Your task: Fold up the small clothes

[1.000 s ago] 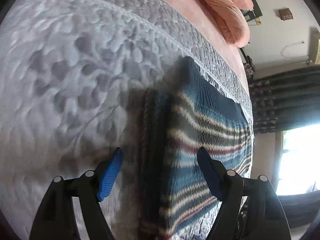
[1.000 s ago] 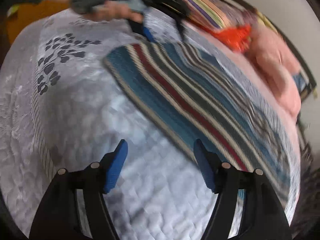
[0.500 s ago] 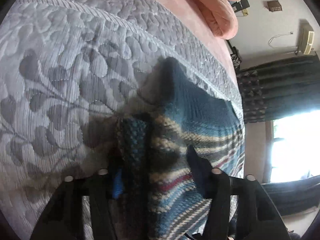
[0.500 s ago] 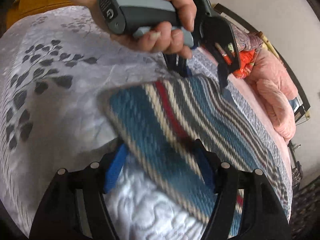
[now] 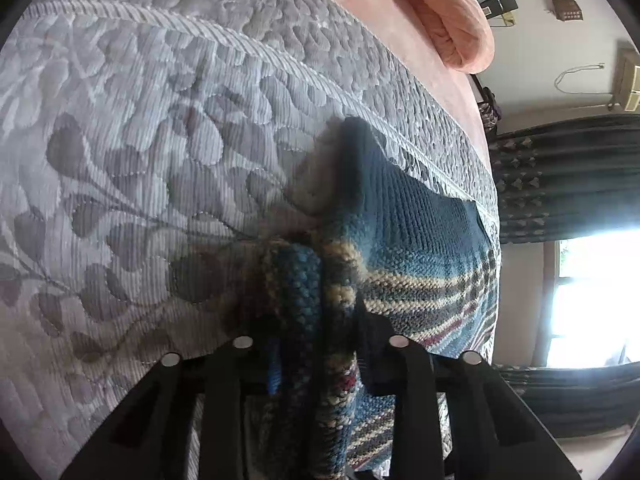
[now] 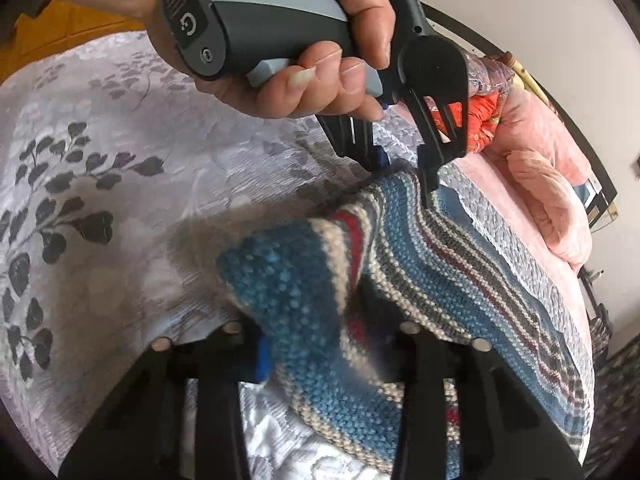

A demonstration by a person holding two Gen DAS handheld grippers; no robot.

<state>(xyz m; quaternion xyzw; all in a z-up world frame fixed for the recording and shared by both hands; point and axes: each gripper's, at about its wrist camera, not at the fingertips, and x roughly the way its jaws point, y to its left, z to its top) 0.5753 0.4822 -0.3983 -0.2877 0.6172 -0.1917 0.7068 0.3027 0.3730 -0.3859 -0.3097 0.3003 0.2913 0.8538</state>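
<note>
Gripping striped knit (image 5: 420, 240) corners inside both tools.

Black hand-held gripper (image 6: 404, 168), grey handle

We hold left gripper (image 5: 316, 344) low, jaws closed down on bunched knit between them. Right gripper (image 6: 332, 348) likewise clamped on fabric edge, blue pad showing at left finger. Our hand (image 6: 304, 60) wraps left gripper's grey handle, fingers squeezing trigger, tips angled downward.
</note>
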